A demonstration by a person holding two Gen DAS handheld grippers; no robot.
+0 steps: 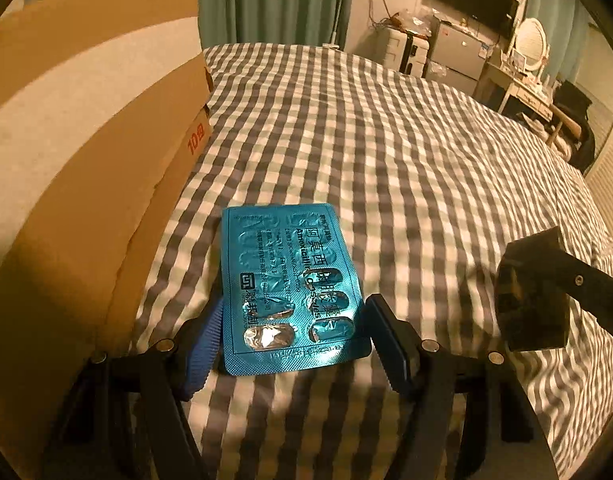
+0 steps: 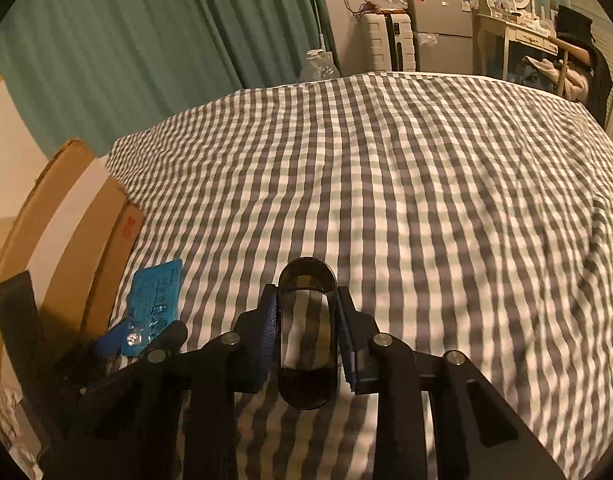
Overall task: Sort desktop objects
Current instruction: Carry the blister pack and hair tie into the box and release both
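1. The right gripper (image 2: pixel 304 334), low and centre in its own wrist view, pinches a dark, translucent oval case (image 2: pixel 306 336) between its blue pads (image 2: pixel 268 332); the checked cloth shows through the case's clear window.

2. The left gripper (image 1: pixel 292 332), at the bottom centre of its own view, holds a teal blister pack of capsules (image 1: pixel 292 288). The ribbed blue pad (image 1: pixel 204 344) lies against the pack's left edge and the dark pad (image 1: pixel 390 344) sits at its right edge; the jaws appear pressed to the sheet's width, though full contact on the right cannot be confirmed.

3. Several pockets of the pack look crushed and empty, and at least one still gleams silver near the lower left.

4. The same pack appears at the lower left of the right wrist view, with the other tool's black arm beneath it.

5. A cardboard box (image 1: pixel 86 120) with a pale tape band fills the left side of the left view, just beside the pack; its inside is hidden.

6. The grey-and-white checked bedspread (image 2: pixel 426 200) stretches across both frames, with no other loose item visible on it.

7. Progress, as a judgement: both visible items are in hand but neither is put away; delivery, probably into the box, remains.
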